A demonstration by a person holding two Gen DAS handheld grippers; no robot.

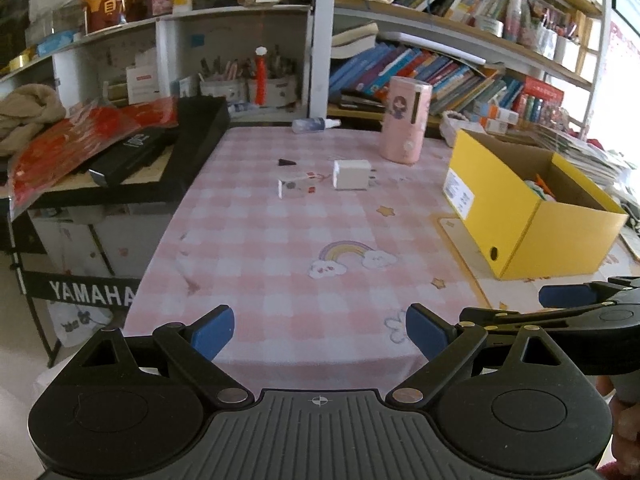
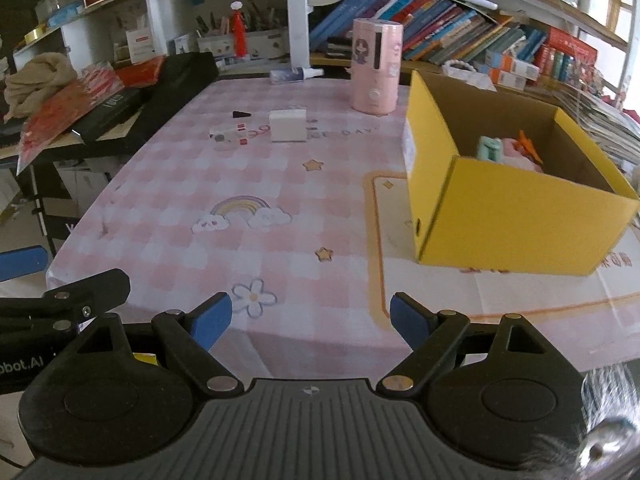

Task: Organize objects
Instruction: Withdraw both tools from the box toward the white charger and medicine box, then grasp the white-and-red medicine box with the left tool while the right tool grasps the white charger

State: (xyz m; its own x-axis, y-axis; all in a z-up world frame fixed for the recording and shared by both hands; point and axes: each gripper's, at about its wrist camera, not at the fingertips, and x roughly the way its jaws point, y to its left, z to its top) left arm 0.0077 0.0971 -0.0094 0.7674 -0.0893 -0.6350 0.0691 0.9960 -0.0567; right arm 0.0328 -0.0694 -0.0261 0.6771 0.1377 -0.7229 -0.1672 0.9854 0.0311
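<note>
A cluttered study fills the background, with bookshelves across the top of both frames and a table under a pink checked cloth filling the middle. A yellow box stands open at the right of the frame, already holding a few small items. Loose things left on the cloth sit in the upper centre: a white charger, a small white packet just to its left, and a tiny black wedge behind that. A pink canister stands upright further back, with a spray bottle lying on its side near the shelf.

The left gripper is spread wide and empty, low at the near table edge. The right gripper is likewise spread and empty.

The charger lies well ahead of both grippers, almost straight ahead for the left, up and to the left for the right. The left looks better placed. The packet's long axis runs roughly left to right.
</note>
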